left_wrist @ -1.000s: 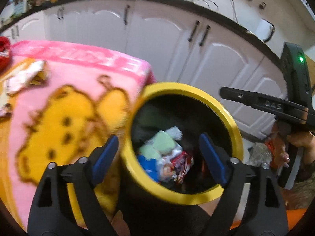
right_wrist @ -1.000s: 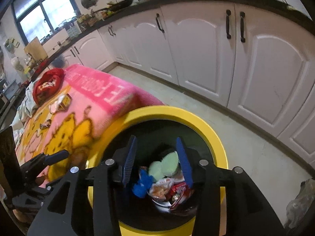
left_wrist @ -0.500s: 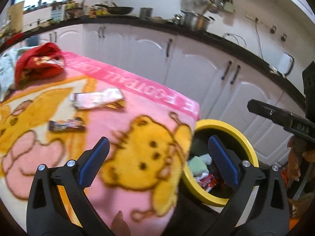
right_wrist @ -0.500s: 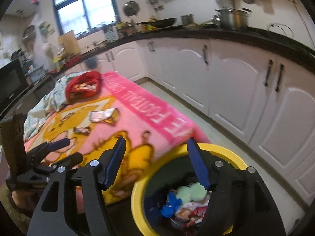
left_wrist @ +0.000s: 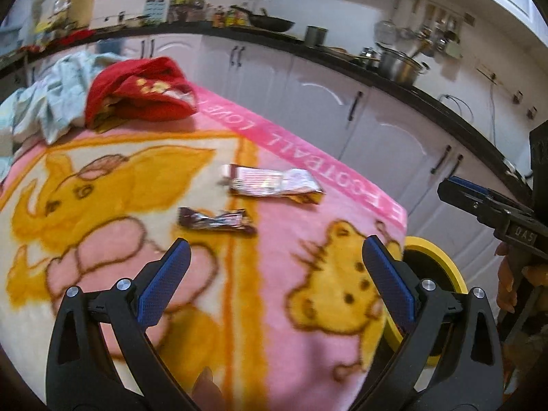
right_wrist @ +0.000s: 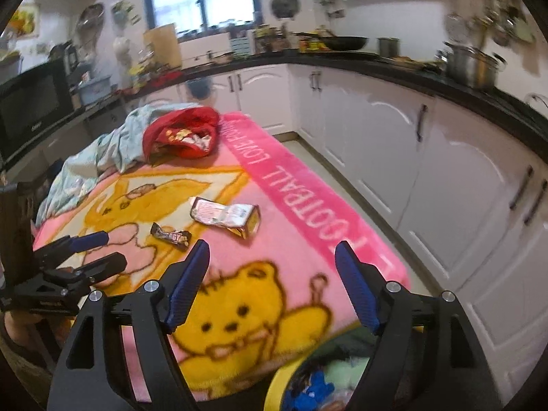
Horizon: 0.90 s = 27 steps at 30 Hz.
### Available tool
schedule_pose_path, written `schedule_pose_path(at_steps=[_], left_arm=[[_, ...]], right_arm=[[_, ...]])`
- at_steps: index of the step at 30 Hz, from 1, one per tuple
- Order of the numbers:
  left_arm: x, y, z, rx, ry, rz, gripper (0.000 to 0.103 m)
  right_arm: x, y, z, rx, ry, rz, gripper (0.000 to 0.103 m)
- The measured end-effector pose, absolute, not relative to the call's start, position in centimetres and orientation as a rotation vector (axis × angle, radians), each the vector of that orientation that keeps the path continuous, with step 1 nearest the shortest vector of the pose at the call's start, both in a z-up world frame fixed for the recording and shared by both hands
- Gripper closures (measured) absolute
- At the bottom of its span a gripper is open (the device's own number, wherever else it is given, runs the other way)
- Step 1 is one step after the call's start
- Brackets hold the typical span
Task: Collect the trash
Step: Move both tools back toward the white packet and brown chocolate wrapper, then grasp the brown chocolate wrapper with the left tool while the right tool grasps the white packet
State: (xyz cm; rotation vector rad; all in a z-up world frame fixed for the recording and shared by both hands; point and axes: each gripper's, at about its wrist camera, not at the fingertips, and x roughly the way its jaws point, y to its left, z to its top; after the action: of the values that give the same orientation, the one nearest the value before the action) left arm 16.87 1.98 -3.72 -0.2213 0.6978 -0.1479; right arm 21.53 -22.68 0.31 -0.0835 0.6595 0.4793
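Two wrappers lie on the pink cartoon blanket (left_wrist: 281, 308): a dark candy-bar wrapper (left_wrist: 215, 221) (right_wrist: 170, 236) and a larger pink-white snack wrapper (left_wrist: 274, 185) (right_wrist: 226, 215). My left gripper (left_wrist: 274, 284) is open and empty, above the blanket just short of the dark wrapper. My right gripper (right_wrist: 272, 284) is open and empty, nearer the table's end. The yellow-rimmed bin (left_wrist: 441, 277) (right_wrist: 284, 376) stands beside the table's end with trash inside. The left gripper also shows in the right wrist view (right_wrist: 92, 253).
A red cloth (left_wrist: 137, 92) (right_wrist: 181, 130) and a pale blue cloth (left_wrist: 44, 109) are heaped at the table's far end. White kitchen cabinets (right_wrist: 445, 171) with a dark counter run along the right. The right gripper shows at the right edge of the left wrist view (left_wrist: 479, 202).
Both grippers have risen from over the bin and swung toward the table. The wrappers on the blanket now lie ahead; the bin has dropped to the lower edge of view.
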Motion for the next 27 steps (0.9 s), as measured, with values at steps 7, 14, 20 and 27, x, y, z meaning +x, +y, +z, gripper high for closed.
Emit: schedule_pose_path(at_steps=[7,14,20,27], left_arm=[[18.0,5.5,-4.7,-0.324,0.729,-0.102,0.014],[20.0,8.2,-6.5,-0.449,0.791,-0.077,0.031],[22.4,8.8,-8.1,-0.532,0.853,-0.095,0.047],[24.8,8.4,-9.6,-0.545,0.905,-0.069,0.054]], right_arm=[[25.5,-17.3,-0.7,-0.282,0.668,0.588,0.018],[29.7,-13.0,-3.7,-0.504,0.737,0.655,0.018],[32.8,-10.5,-6.1,-0.632,0.792,0.692,0.018],[34.0,-7.9,-7.7,-0.748,0.819,0.77,0.018]])
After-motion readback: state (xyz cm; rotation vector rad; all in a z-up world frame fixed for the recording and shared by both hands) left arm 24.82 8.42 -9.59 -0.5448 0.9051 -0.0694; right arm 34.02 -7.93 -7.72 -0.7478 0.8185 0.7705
